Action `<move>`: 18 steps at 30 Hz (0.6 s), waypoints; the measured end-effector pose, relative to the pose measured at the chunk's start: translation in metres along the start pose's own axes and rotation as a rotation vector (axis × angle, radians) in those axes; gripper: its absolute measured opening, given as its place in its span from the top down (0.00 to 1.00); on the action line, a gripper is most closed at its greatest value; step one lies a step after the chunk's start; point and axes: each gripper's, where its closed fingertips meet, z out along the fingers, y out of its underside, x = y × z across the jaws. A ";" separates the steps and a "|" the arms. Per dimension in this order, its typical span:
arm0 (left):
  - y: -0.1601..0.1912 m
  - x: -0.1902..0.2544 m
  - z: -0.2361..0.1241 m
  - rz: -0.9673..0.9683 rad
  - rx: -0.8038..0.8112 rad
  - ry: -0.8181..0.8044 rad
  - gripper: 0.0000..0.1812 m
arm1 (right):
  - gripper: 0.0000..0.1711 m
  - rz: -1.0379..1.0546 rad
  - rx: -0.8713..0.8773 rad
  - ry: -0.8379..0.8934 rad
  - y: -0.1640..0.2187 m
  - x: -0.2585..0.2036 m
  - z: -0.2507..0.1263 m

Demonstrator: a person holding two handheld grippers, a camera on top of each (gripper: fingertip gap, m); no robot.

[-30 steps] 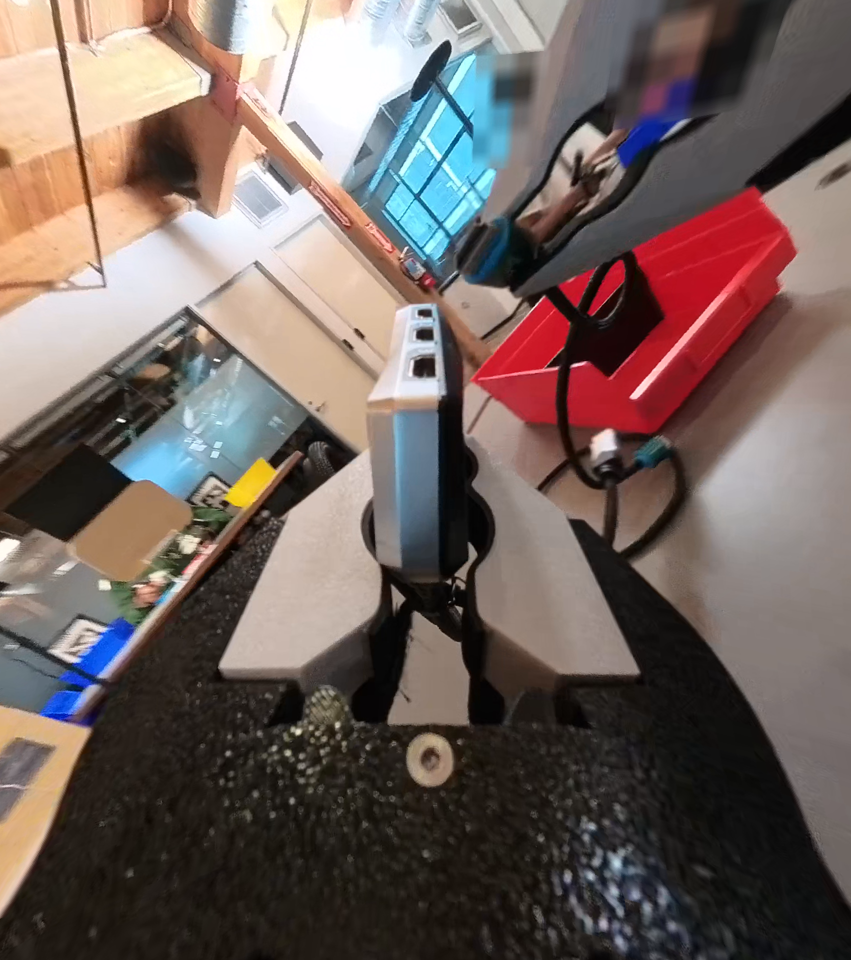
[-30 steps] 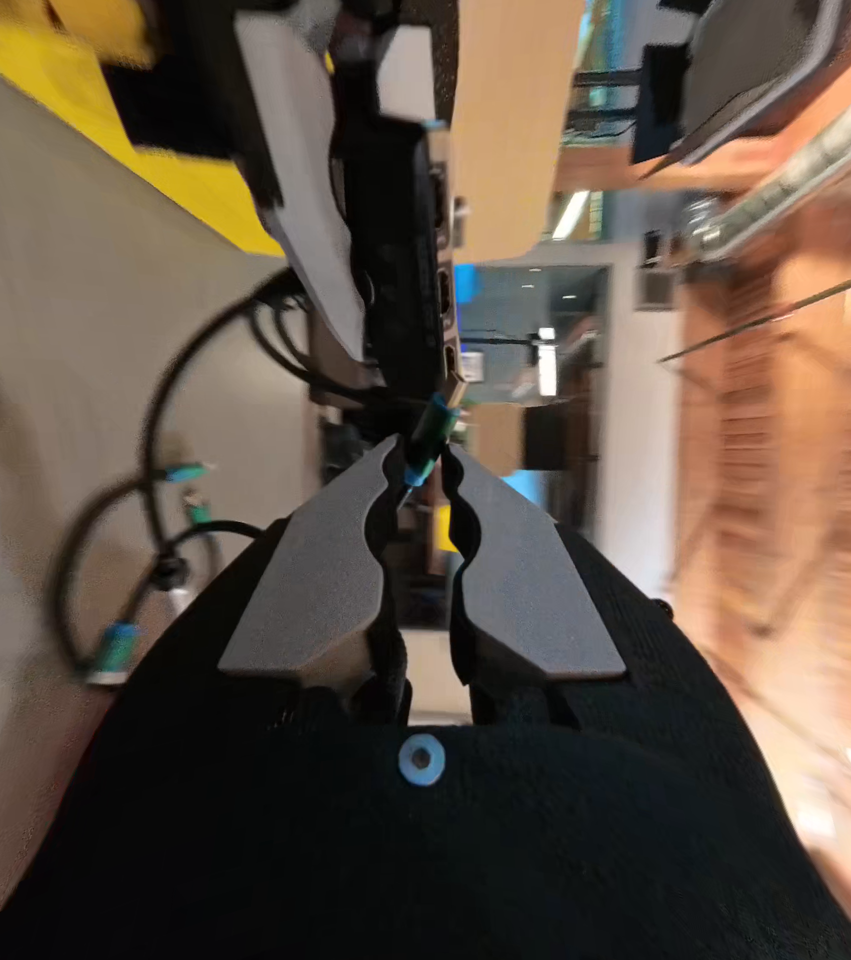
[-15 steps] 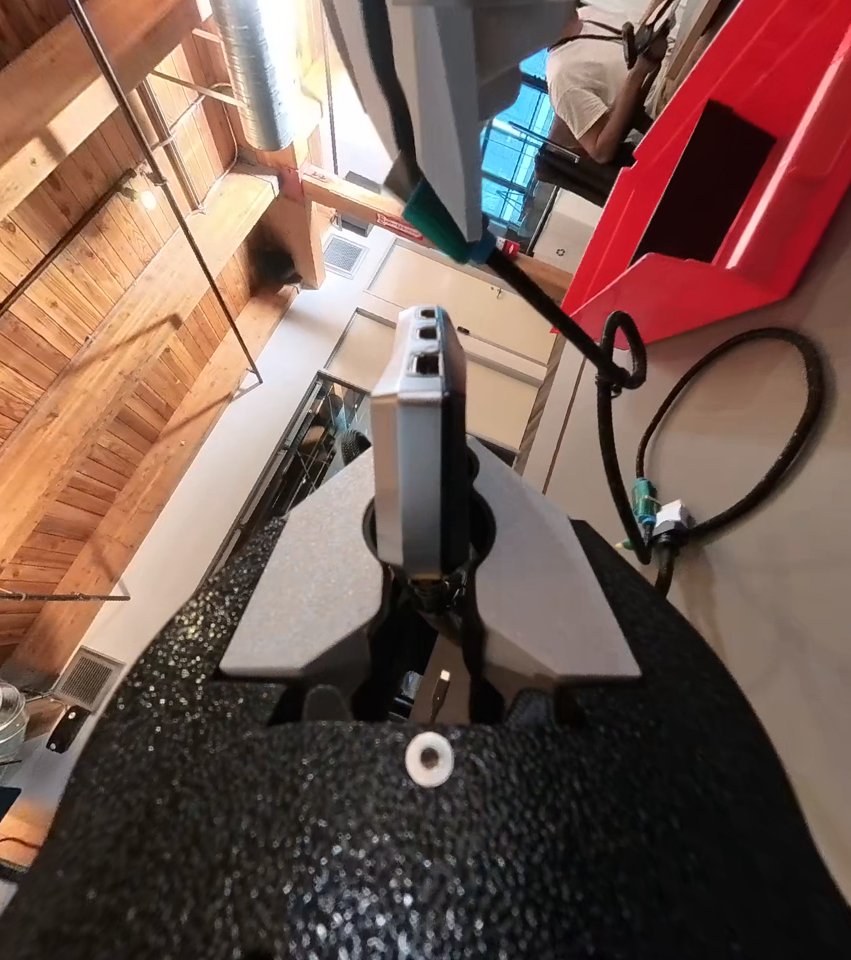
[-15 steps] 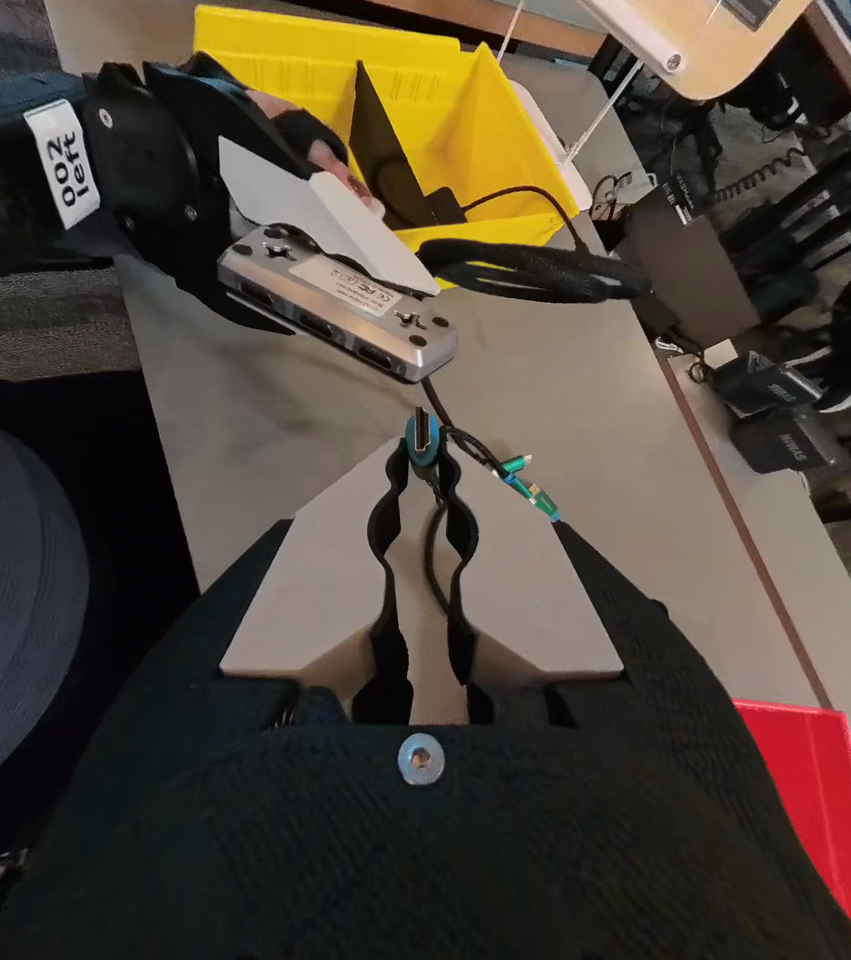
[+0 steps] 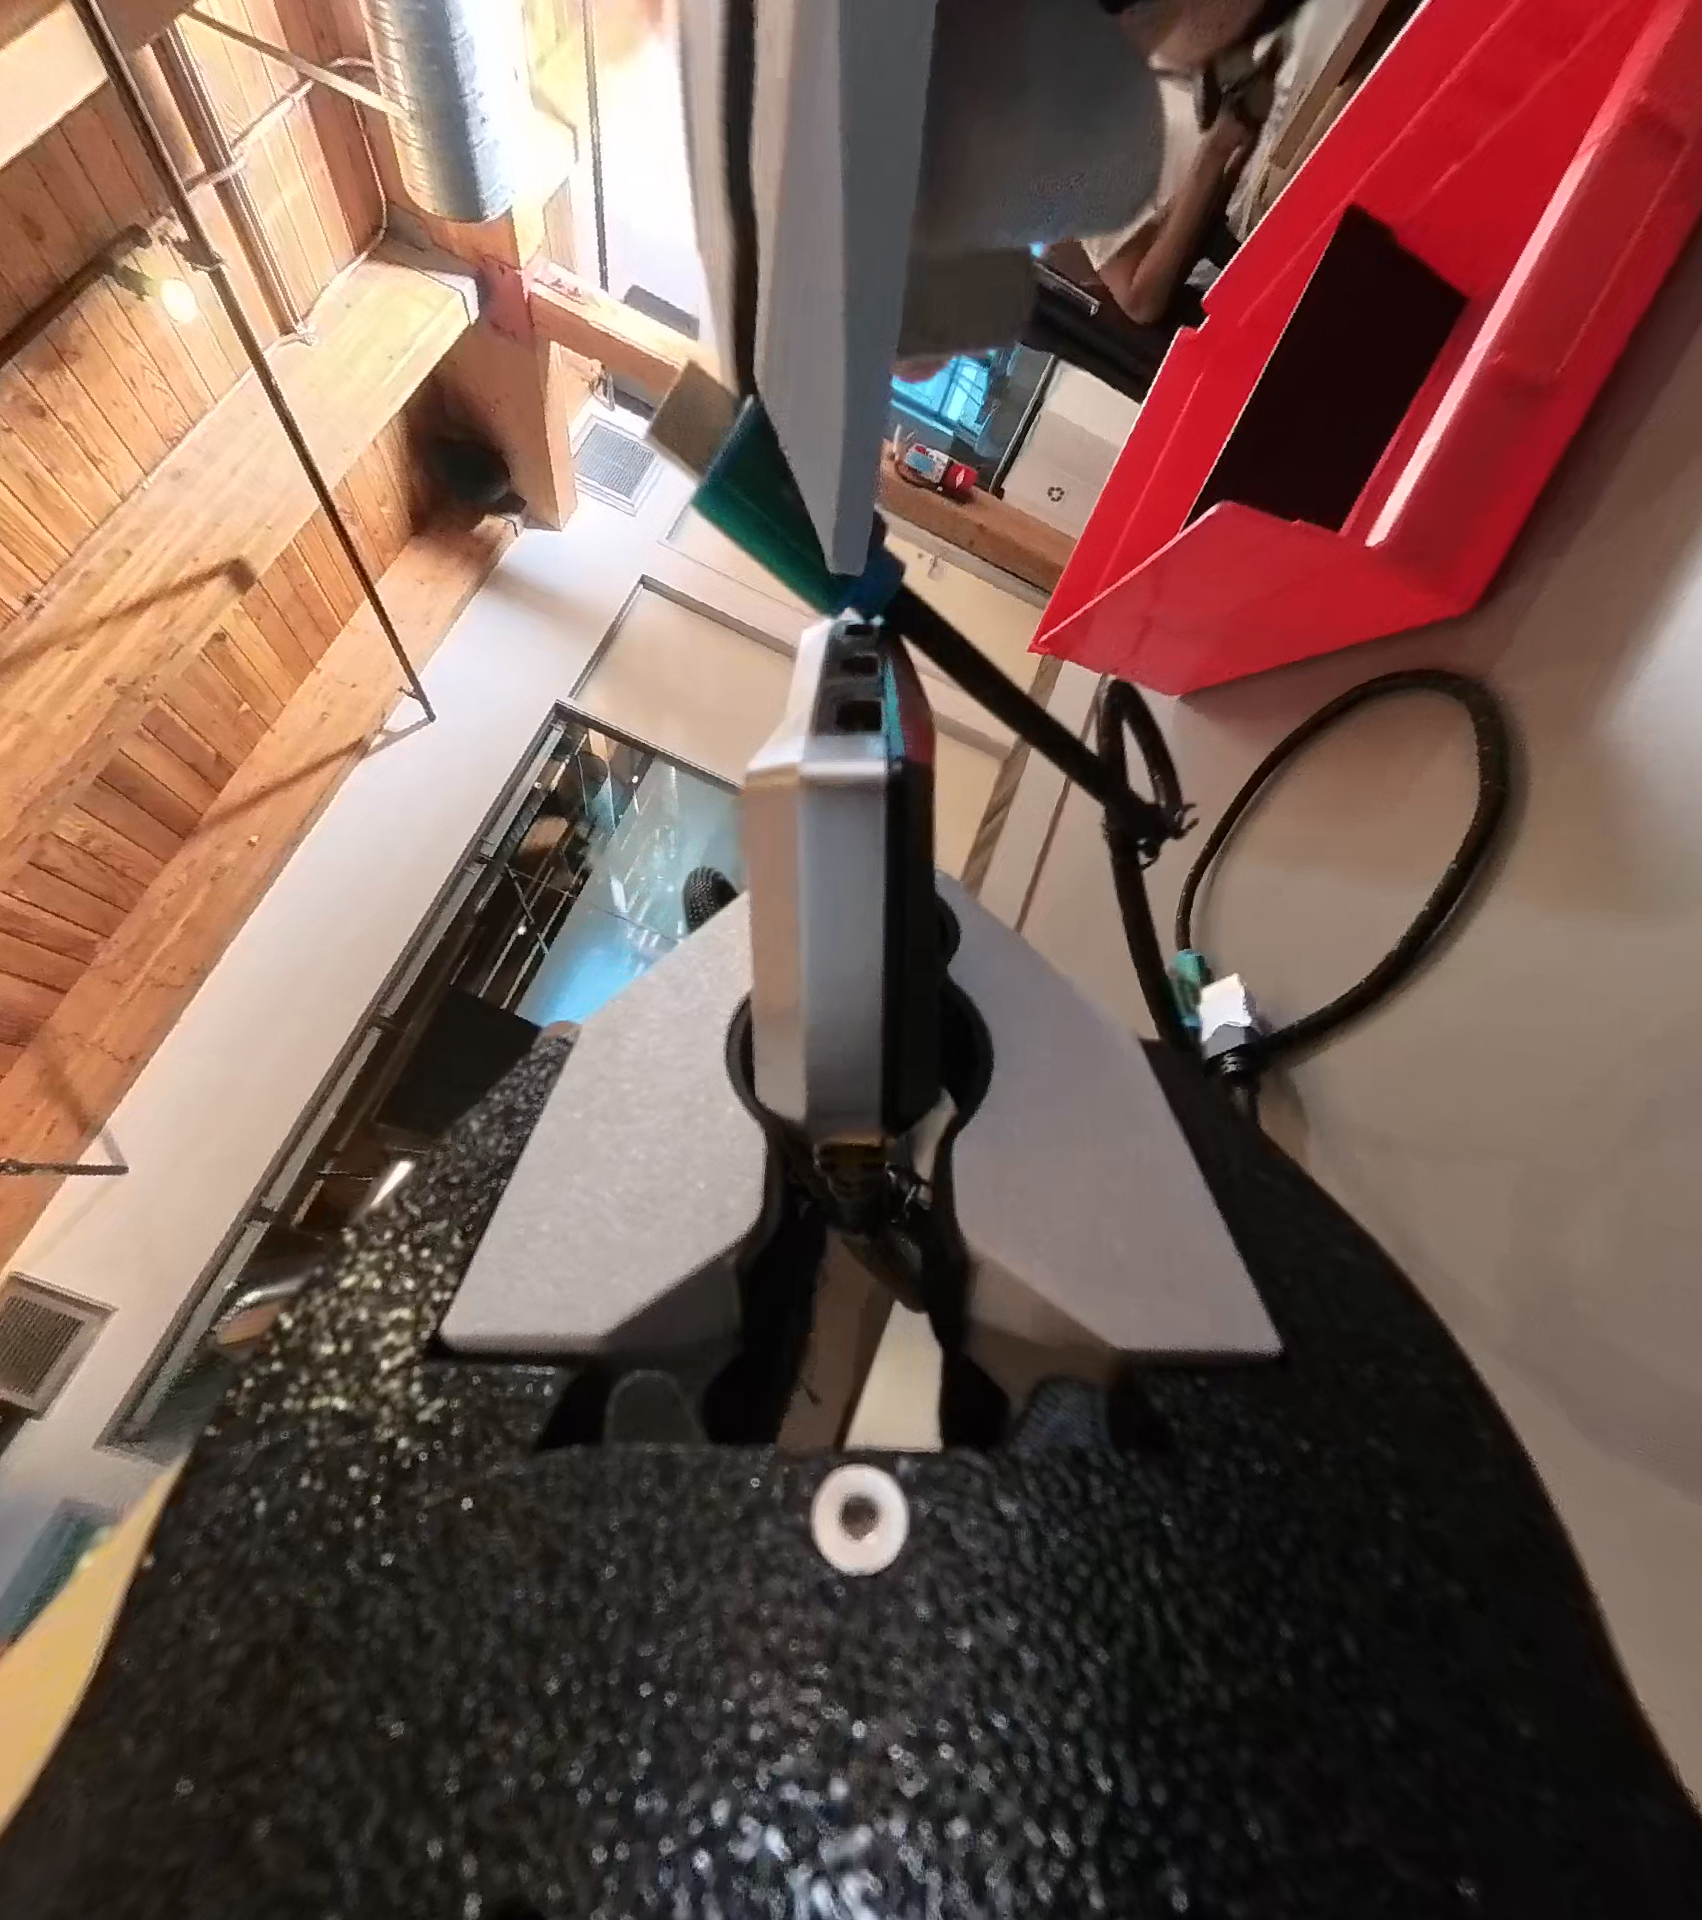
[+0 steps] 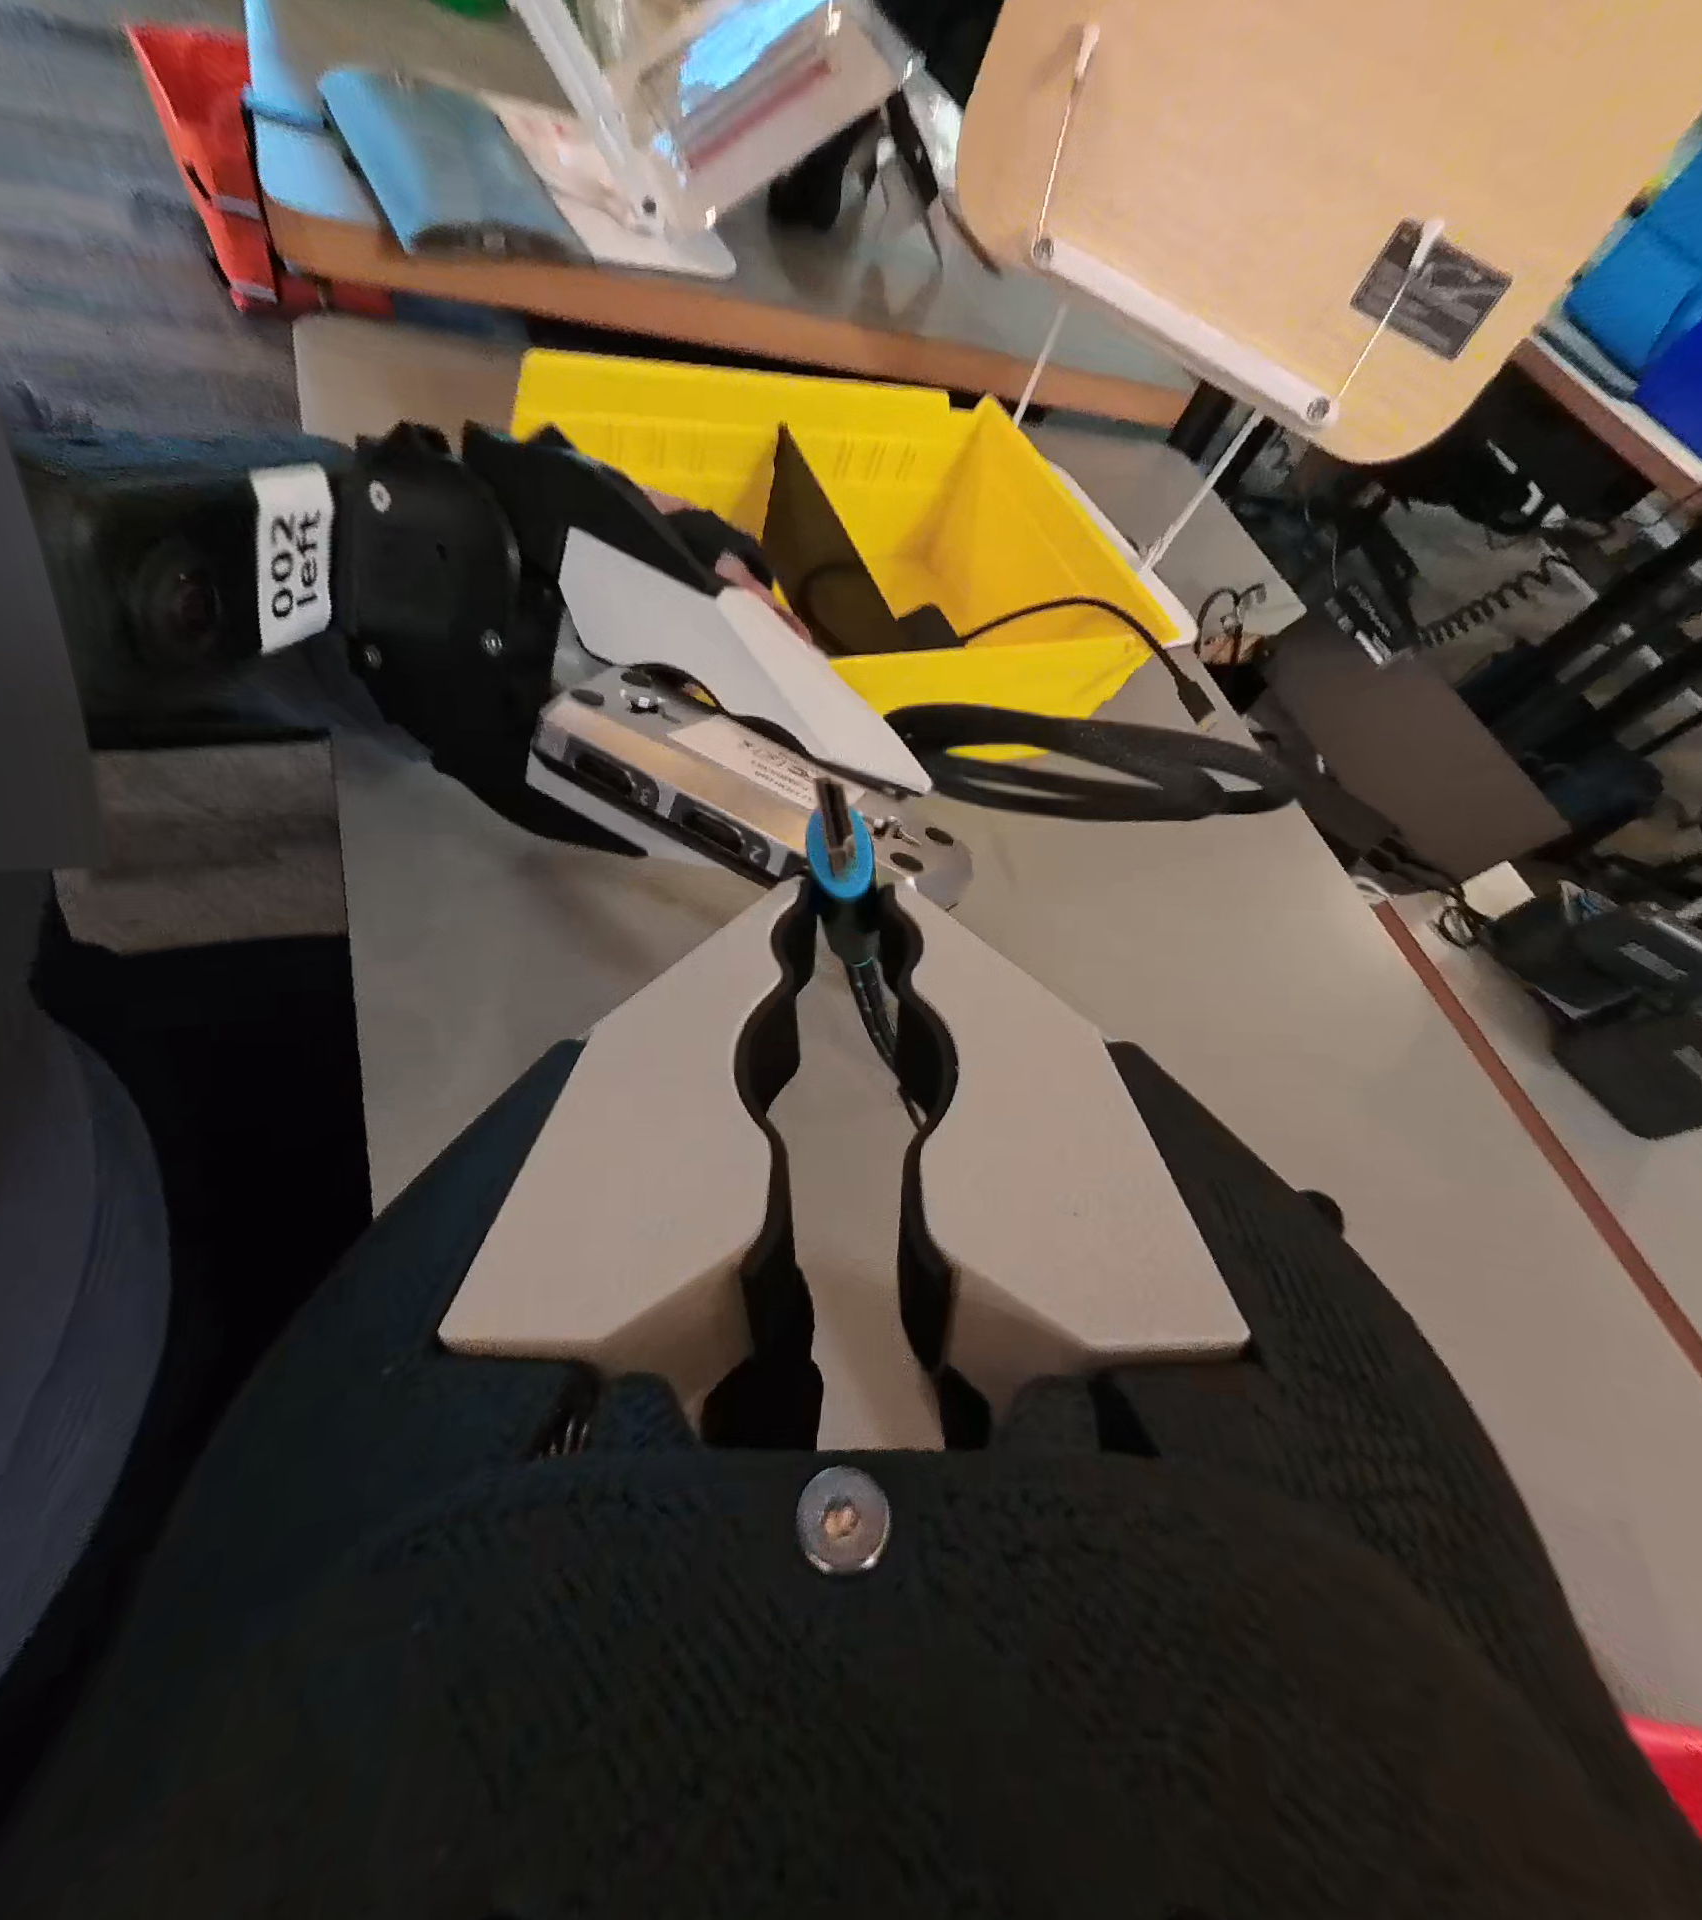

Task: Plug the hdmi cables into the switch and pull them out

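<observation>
We see a big grey bench (image 6: 1190, 1039) under everything. On its far side sits a yellow bin (image 6: 982, 582), and a red bin (image 5: 1429, 343) sits on the other side.

Our left hand-held gripper (image 5: 852, 1049) is clenched around the switch (image 5: 826, 914), a flat silver box. It holds the switch up off the bench. In the right wrist view the switch lies long-ways from left to right, and its row of ports looks back at us.

Our right hand-held gripper (image 6: 842, 914) is squeezed shut on the hdmi plug (image 6: 834, 847), the one with the blue collar. The plug points straight ahead, away from the gripper. Its metal tip sits just in front of the switch's right end, very close. We cannot tell if it touches yet. The right gripper is the near one, so we think it must push forward into a port. The plug looks a bit off from the open ports, which lie more to the left.

A loop of black cable (image 5: 1346, 862) lies on the bench beside the red bin, with a small teal and white plug (image 5: 1211, 997) on it. More black cable (image 6: 1086, 758) trails behind the switch. Nothing stands between plug and switch.
</observation>
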 end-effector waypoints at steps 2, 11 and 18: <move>0.000 0.000 0.000 -0.073 0.011 0.016 0.89 | 0.94 0.048 0.067 -0.004 -0.004 0.001 0.001; 0.001 -0.007 0.000 -0.297 0.014 0.064 0.89 | 0.94 -0.168 0.089 0.381 -0.018 0.037 -0.021; 0.004 -0.009 0.002 -0.598 -0.069 0.197 0.89 | 0.94 -1.091 -0.374 0.867 -0.034 0.051 -0.025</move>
